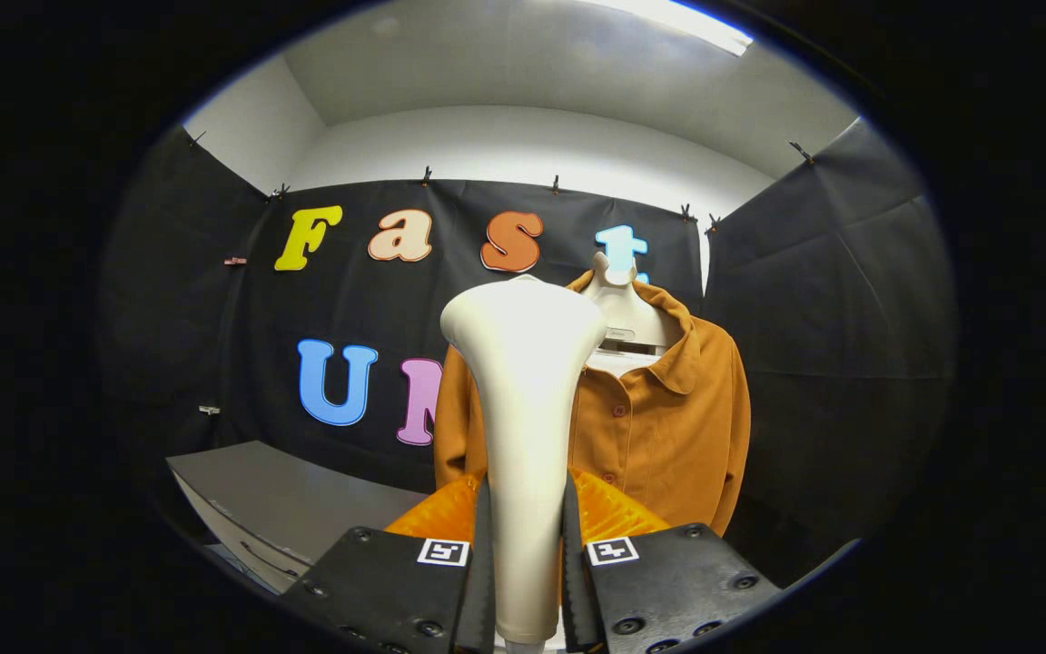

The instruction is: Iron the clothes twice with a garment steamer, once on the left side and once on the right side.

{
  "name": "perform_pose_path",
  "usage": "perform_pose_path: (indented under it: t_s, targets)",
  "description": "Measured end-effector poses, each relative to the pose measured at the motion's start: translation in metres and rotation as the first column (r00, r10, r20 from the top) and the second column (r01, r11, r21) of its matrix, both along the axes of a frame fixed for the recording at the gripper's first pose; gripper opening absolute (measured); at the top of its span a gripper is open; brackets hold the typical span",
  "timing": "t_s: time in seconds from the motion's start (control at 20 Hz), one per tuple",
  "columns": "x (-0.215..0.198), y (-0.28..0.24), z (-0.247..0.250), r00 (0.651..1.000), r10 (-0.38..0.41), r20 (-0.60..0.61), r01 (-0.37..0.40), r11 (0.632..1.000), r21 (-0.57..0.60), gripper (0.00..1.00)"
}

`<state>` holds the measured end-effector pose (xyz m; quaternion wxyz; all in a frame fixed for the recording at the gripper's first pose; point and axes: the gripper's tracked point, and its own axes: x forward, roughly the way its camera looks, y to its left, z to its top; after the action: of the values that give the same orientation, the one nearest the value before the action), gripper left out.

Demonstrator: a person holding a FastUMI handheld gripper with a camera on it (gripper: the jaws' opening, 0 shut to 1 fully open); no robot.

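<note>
Item one: the gripper point(527, 545). We see its two fingers point(484, 563) closed on the handle of the garment steamer point(525, 409), one pressing on each side, so the steamer is held firmly between them.

Item two: the garment steamer, cream-white. We note that it stands upright between the fingers, a narrow handle widening to a broad rounded head at the top. The head rises in front of the shirt's left shoulder area as we look at it; we cannot tell whether it touches the cloth.

Item three: the shirt point(668, 427), orange-brown, with collar and a row of buttons down the front. We find it hung on a white mannequin torso point(625, 313), beyond the steamer and slightly to its right. Its collar lies open, showing the white form underneath. Both sleeves hang straight down.

Item four: the surface point(296, 504), grey, low and to the left of the steamer, below the shirt's hem level.

Item five: black cloth wall point(832, 300) behind the shirt and on both sides of it.
</note>
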<state>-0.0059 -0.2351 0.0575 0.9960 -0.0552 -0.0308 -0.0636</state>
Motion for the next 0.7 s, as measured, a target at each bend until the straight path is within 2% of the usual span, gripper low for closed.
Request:
perform_pose_path:
  t_s: [0.7]
  targets:
    - [0.004,-0.007,-0.013,0.999,-0.015,-0.029,0.016,1.000,0.010,0.32]
